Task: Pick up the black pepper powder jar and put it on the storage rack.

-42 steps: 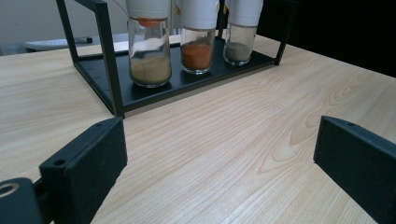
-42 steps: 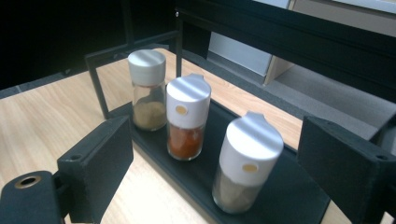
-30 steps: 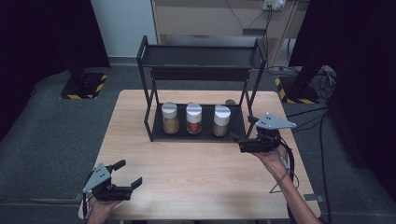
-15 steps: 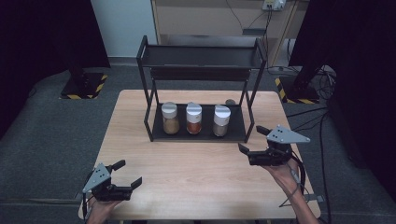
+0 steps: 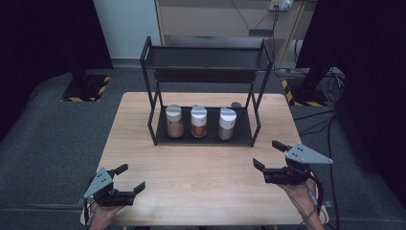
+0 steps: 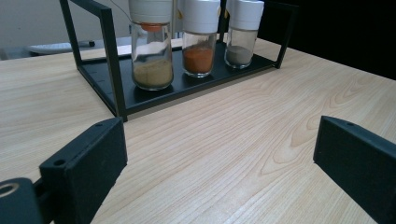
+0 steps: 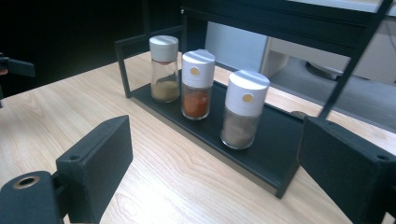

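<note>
Spice jars stand in a row on the bottom shelf of a black metal two-tier rack (image 5: 203, 62) near the far edge of the light wooden tabletop (image 5: 206, 167): a white-capped glass jar of tan powder (image 5: 174, 121), one of orange-red powder (image 5: 198, 121) and one of grey powder (image 5: 227, 124). At the near left corner the left gripper (image 5: 128, 178) hovers, jaws spread and empty. Near the right edge the right gripper (image 5: 269, 155) is likewise wide open, holding nothing.
</note>
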{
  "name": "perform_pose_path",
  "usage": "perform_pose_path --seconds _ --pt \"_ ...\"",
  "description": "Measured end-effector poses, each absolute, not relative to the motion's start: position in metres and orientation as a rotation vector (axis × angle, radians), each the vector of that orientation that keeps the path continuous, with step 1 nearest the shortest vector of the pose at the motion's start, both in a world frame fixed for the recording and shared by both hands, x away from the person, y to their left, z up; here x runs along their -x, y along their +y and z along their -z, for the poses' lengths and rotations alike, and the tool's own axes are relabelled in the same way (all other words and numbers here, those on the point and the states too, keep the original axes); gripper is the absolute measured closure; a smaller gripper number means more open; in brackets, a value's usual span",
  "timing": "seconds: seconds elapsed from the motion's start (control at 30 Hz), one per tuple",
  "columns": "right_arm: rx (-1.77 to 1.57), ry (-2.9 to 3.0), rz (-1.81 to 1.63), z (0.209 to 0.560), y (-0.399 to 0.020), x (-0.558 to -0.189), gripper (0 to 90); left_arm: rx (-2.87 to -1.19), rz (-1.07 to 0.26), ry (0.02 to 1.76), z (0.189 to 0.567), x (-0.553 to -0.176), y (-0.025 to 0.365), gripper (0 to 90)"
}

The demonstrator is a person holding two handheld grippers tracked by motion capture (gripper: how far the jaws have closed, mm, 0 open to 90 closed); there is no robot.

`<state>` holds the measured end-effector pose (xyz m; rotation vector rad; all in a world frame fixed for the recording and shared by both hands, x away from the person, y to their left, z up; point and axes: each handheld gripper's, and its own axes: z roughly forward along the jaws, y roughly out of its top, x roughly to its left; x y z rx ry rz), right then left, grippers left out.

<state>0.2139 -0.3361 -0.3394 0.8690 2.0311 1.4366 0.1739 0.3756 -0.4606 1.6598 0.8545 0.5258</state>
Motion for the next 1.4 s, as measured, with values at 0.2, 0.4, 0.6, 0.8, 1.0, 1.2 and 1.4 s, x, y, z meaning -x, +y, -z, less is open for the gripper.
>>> perform_pose_path --seconds 0.2,0.4,0.6,0.8,1.0,1.2,1.4 --pt "-0.907 2.015 -1.424 0.346 -0.347 -0.2 10.5 -1.656 -0.533 0.853 0.461 -0.173 0.376 2.2" --pt "-0.956 1.999 -1.408 0.357 -0.357 -0.189 10.4 -1.654 -0.535 0.854 0.461 -0.173 0.376 2.2" --pt "-0.992 1.979 -1.396 0.369 -0.364 -0.179 10.0 -1.652 -0.537 0.855 0.461 -0.172 0.376 2.3" --pt "-1.005 1.976 -1.364 0.381 -0.366 -0.172 9.8 -1.653 -0.535 0.853 0.461 -0.173 0.376 2.3" --pt "-1.011 1.964 -1.355 0.392 -0.368 -0.166 9.8 -1.649 -0.535 0.853 0.461 -0.172 0.377 2.3" --pt "-1.031 1.968 -1.354 0.404 -0.37 -0.165 9.7 -1.65 -0.535 0.853 0.461 -0.172 0.377 2.3" --pt "-1.046 1.974 -1.351 0.413 -0.37 -0.166 9.7 -1.649 -0.535 0.852 0.461 -0.172 0.377 2.4"
